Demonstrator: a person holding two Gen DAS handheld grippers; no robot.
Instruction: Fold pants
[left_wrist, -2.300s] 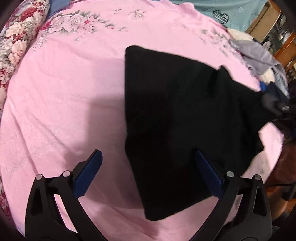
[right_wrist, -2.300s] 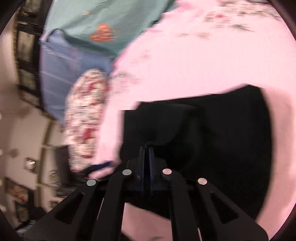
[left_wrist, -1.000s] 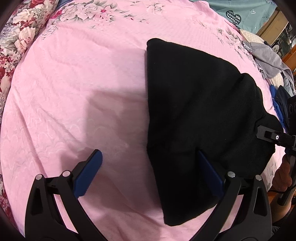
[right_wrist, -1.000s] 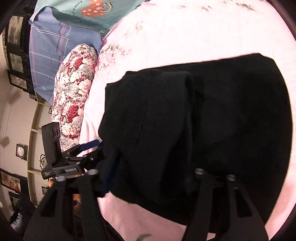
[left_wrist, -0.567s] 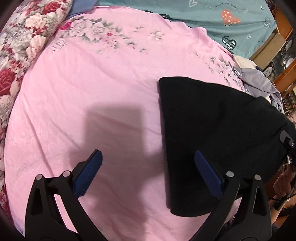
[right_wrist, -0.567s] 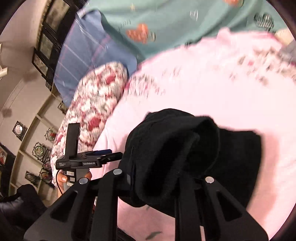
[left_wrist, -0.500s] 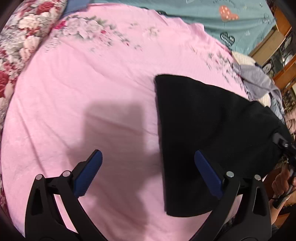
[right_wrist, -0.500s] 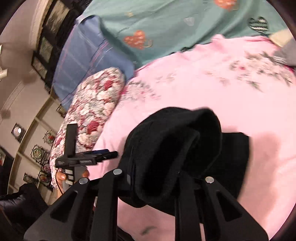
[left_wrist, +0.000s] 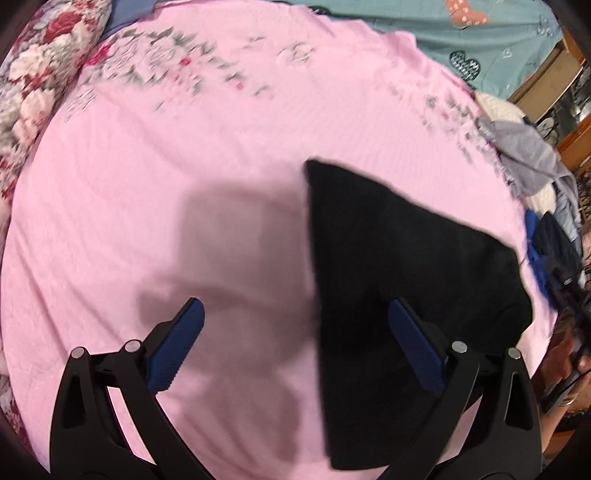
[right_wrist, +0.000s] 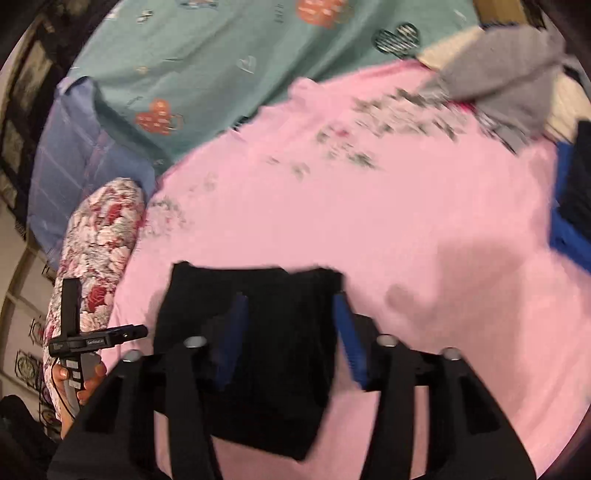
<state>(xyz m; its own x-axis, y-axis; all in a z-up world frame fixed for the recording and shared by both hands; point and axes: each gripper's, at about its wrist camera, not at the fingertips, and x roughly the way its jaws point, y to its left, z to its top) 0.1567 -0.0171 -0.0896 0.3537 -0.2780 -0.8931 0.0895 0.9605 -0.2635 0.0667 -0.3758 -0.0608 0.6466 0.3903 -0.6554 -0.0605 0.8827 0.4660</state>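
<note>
While both views are blurred, the black pants (left_wrist: 399, 266) lie folded in a compact block on the pink sheet (left_wrist: 184, 155), toward its near right part in the left view. The left gripper (left_wrist: 295, 332) is released, fingers wide apart, above the sheet. The right gripper (right_wrist: 291, 332) is also released, its blue pads (right_wrist: 347, 336) either side of the pants (right_wrist: 255, 350). A grey garment (right_wrist: 506, 70) lies at the far right; a floral pillow (right_wrist: 96, 243) lies left.
</note>
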